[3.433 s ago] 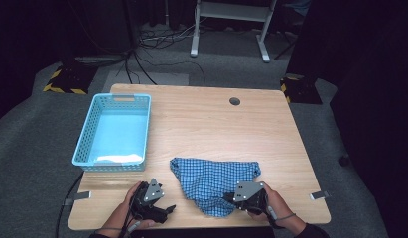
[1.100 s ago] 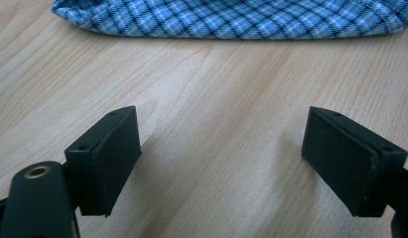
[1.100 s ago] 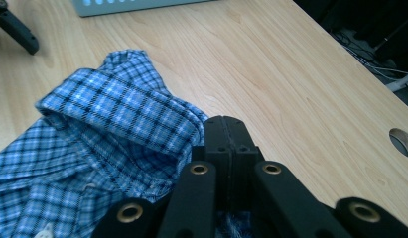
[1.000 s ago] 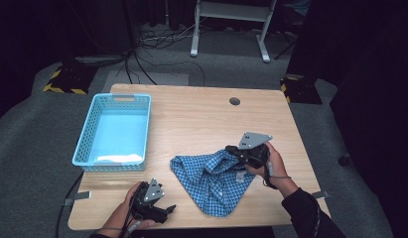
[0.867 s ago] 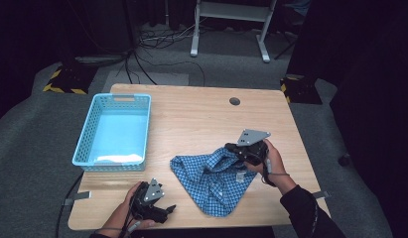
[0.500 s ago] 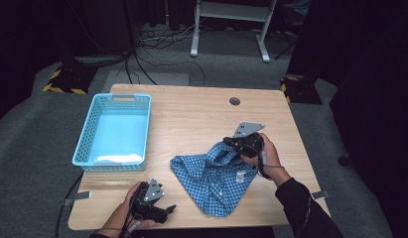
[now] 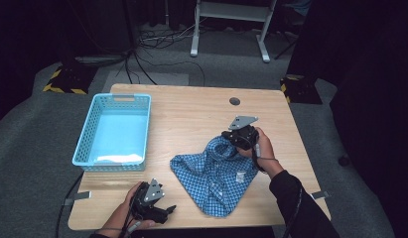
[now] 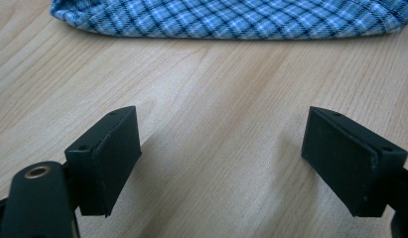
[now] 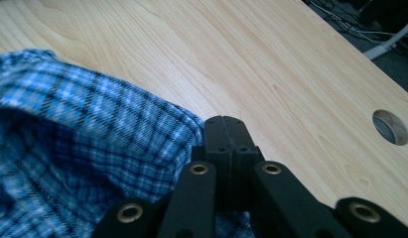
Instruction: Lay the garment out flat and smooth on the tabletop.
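Observation:
A blue plaid cloth (image 7: 211,173) lies rumpled on the front right part of the wooden table (image 7: 191,114). My right gripper (image 7: 235,140) is shut on the cloth's far right edge and holds that edge raised, folded toward the middle. In the right gripper view the jaws (image 9: 225,134) are pressed together with the plaid cloth (image 9: 87,129) bunched at their left side. My left gripper (image 7: 164,212) rests near the table's front edge, open, with bare wood between its jaws (image 8: 221,148). The cloth's hem (image 8: 231,17) lies a short way beyond them.
A light blue plastic basket (image 7: 84,136) stands at the table's left side. A round cable hole (image 7: 235,101) sits near the far edge, the same hole (image 9: 391,127) lying right of the shut jaws. Cables and a white stand lie on the floor beyond.
The right gripper has carried the cloth's edge from the front right corner back and leftward, folding the cloth over itself. The left gripper has stayed in place.

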Motion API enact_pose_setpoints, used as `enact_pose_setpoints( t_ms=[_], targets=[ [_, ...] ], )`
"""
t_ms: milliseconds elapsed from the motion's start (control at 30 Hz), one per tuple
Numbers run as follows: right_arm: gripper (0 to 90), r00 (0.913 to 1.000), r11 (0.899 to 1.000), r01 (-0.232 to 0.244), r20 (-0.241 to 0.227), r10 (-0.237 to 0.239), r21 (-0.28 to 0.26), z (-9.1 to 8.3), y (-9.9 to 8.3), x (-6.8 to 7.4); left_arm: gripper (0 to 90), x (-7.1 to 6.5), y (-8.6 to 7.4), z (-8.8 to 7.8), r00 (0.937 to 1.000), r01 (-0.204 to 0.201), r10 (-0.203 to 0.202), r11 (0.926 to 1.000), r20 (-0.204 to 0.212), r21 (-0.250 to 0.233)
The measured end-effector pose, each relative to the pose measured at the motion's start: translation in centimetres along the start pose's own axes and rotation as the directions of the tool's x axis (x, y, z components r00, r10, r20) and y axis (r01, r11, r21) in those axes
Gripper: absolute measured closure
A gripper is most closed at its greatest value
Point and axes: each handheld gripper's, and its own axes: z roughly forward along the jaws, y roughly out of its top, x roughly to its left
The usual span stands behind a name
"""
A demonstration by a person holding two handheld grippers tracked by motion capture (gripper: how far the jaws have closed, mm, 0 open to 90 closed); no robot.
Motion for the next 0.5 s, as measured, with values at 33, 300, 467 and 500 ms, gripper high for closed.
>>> enact_pose_setpoints(
  t_ms=[33, 300, 467, 500],
  targets=[
    [90.0, 1.0, 1.0, -0.001, 0.005, 0.001, 0.007, 0.2, 0.0, -0.2, 15.2, 0.0, 0.0, 0.0, 1.0, 0.0, 0.0, 1.0, 0.0, 0.0],
    [90.0, 0.9992, 0.999, -0.027, 0.031, 0.026, 0.031, 1.2, 0.0, -1.1, 15.2, 0.0, 0.0, 0.0, 1.0, -0.002, 0.002, 1.0, 0.0, 0.0],
    [90.0, 0.9985, 0.998, -0.04, 0.041, 0.038, 0.05, 1.8, -0.1, -1.6, 15.2, 0.0, 0.0, 0.0, 1.0, -0.002, 0.002, 1.0, 0.0, 0.0],
    [90.0, 0.9981, 0.998, -0.046, 0.044, 0.044, 0.051, 2.0, -0.1, -1.7, 15.2, 0.0, 0.0, 0.0, 1.0, -0.002, 0.002, 1.0, 0.001, 0.0]
  ],
)
